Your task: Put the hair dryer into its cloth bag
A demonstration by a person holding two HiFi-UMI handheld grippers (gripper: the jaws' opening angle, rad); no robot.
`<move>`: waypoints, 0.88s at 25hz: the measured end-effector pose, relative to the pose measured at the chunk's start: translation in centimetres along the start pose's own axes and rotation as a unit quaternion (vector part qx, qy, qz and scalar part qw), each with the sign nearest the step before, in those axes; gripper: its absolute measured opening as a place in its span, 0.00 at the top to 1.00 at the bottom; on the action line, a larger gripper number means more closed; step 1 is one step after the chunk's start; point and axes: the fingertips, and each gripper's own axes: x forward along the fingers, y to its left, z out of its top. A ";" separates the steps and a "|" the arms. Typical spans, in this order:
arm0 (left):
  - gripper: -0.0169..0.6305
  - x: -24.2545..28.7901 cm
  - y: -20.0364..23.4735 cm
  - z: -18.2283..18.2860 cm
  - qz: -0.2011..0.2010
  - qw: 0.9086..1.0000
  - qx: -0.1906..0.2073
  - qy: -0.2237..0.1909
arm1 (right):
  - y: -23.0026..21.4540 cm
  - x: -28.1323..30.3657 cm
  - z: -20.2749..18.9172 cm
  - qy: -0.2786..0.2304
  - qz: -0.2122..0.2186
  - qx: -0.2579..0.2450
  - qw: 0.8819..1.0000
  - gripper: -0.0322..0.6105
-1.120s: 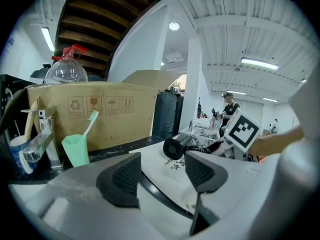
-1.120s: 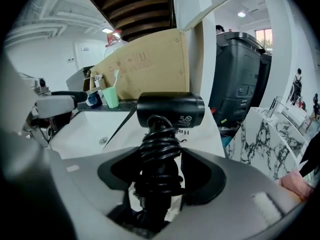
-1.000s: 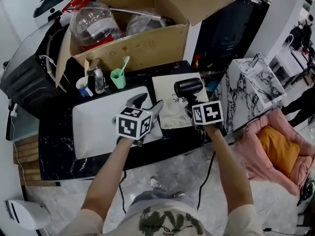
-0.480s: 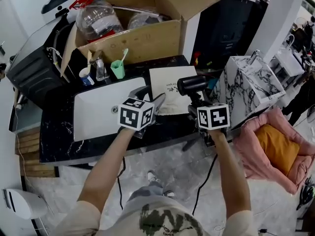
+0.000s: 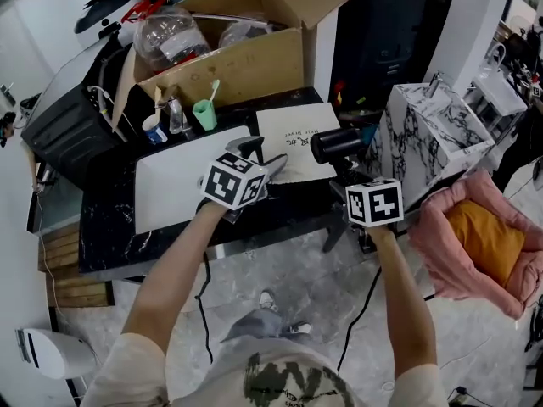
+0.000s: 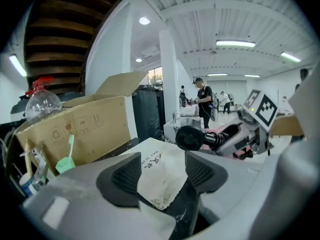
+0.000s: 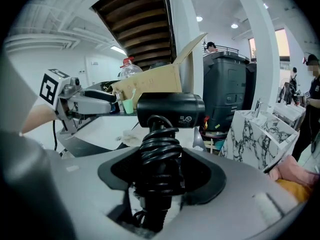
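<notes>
The black hair dryer (image 5: 335, 145) (image 7: 170, 109) is in the air over the right end of the black counter, its barrel level. My right gripper (image 5: 349, 181) (image 7: 160, 176) is shut on its handle, which has the cord wound round it. A cream cloth bag (image 5: 297, 130) (image 6: 155, 159) with dark lettering lies flat on the counter, left of the dryer. At the bag's near left corner my left gripper (image 5: 259, 158) (image 6: 160, 176) stands open, jaws wide apart, with the corner showing in the gap between them. The left gripper view also takes in the hair dryer (image 6: 192, 137).
A white sink (image 5: 178, 185) is set in the counter on the left, with a green cup (image 5: 204, 113) and small bottles behind it. An open cardboard box (image 5: 237, 58) fills the back. A marble-patterned box (image 5: 433, 134) and a pink cushion bed (image 5: 479, 244) stand to the right.
My right gripper has carried the hair dryer off the bag, back toward the counter's front right and a little higher. The left gripper has rolled slightly and stayed by the bag's corner.
</notes>
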 end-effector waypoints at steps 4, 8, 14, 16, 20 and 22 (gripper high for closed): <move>0.55 1.0 -0.8 -0.6 -0.035 0.996 0.066 0.040 | 0.6 -0.5 -0.8 -0.003 -0.008 0.005 1.000 0.55; 0.55 2.5 -1.0 -1.5 -0.075 0.989 0.110 0.064 | 0.9 -0.7 -1.0 -0.012 -0.027 0.019 0.999 0.55; 0.55 4.5 -1.4 -4.1 -0.132 0.974 0.156 0.099 | 1.9 -0.6 -1.9 -0.013 -0.058 0.038 0.998 0.55; 0.55 5.2 -1.9 -4.9 -0.152 0.968 0.169 0.110 | 2.1 -0.6 -2.3 -0.012 -0.068 0.045 0.997 0.55; 0.56 6.5 -2.1 -6.4 -0.178 0.959 0.178 0.127 | 2.6 -0.6 -2.8 -0.011 -0.082 0.061 0.995 0.55; 0.56 7.1 -2.2 -7.1 -0.186 0.955 0.188 0.136 | 2.9 -0.7 -3.2 -0.012 -0.087 0.068 0.994 0.55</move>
